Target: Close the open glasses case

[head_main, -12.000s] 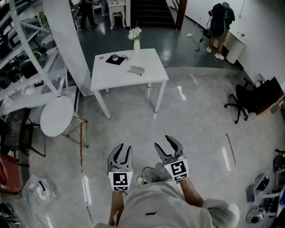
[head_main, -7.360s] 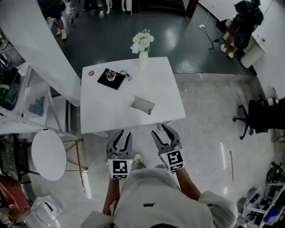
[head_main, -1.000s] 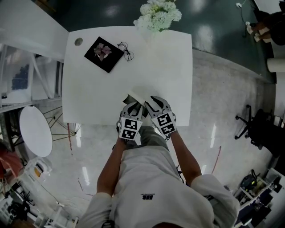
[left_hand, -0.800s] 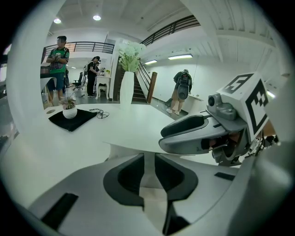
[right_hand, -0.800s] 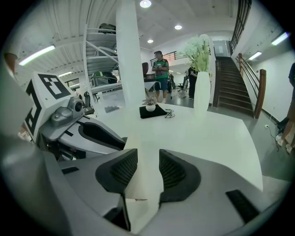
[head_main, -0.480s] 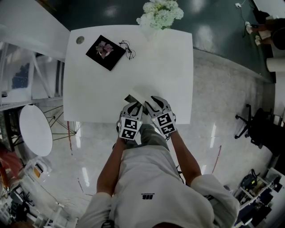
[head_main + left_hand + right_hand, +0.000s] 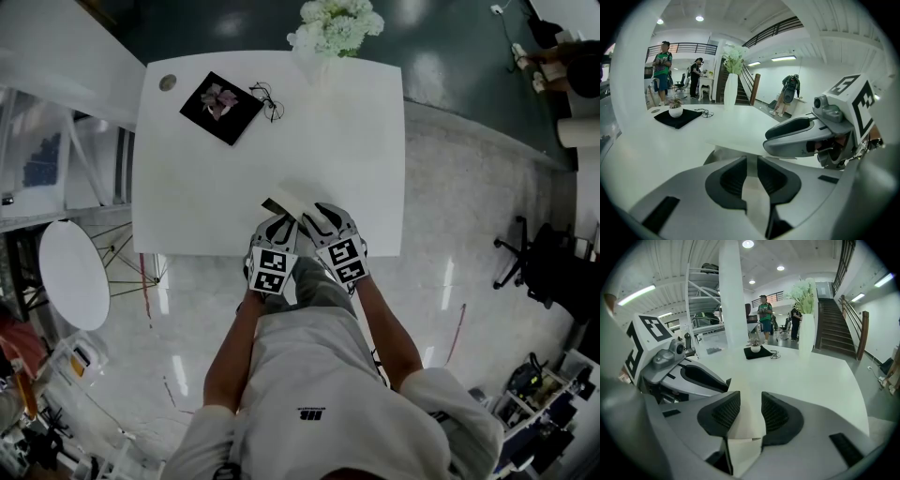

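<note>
Right now the case [image 7: 289, 203] lies on the table [image 7: 356, 141] close to the near edge, at about 6 o'clock on the tabletop and dead at 12 o'clock from both my grippers. Its long axis runs roughly 9 to 3, tipped a little toward 10 to 4, so it sits crosswise to my reach. A flap stands up from it, so it is not yet closed.

My left gripper [image 7: 751, 166] has its jaws drawn close, with a pale strip of the case in the narrow gap between them. I read that as a pinch on the case toward its 9 o'clock end. My right gripper [image 7: 746, 408] has a cream panel of the case clamped between its ribbed pads, toward the 3 o'clock end. The two grippers are side by side, almost touching, and neither is nearer than the other.

I cannot tell which one has the lid and which has the base. As I judge it, the coming move turns on that: one side steadies while the other folds the flap across the long axis.

Farther out, a black mat [image 7: 220, 108] lies at 10 o'clock with glasses [image 7: 265, 101] just beside it. A vase [image 7: 335, 23] stands at 12 o'clock on the far edge, and all three are well apart from the case.
</note>
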`<state>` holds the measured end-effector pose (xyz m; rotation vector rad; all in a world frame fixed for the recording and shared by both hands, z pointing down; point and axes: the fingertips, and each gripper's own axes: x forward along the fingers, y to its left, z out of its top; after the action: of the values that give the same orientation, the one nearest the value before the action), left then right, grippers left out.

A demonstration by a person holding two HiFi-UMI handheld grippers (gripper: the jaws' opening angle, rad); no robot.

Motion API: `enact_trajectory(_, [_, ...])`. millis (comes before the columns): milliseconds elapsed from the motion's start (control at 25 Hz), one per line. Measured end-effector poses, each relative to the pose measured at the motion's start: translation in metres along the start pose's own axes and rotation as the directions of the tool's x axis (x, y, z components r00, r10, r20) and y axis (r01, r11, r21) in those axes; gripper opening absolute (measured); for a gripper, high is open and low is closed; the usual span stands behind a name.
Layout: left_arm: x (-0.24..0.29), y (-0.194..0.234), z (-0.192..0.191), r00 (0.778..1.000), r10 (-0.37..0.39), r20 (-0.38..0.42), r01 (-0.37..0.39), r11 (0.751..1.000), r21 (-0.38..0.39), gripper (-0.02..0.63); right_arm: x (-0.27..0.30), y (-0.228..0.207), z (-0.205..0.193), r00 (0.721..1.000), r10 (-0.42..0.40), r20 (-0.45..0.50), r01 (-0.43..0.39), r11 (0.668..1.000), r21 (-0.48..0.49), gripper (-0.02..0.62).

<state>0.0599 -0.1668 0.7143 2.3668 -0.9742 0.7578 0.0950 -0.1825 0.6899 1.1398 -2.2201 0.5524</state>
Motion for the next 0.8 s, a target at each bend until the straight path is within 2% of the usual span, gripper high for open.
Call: enact_trajectory(800, [-0.007,0.002,-0.015,1.000,0.009,-0.015,-0.009,1.000,-0.009,0.083,0.001,0.014,-0.009,1.000,0.010,-0.010,-0.010,1.000,-0.002,0.141])
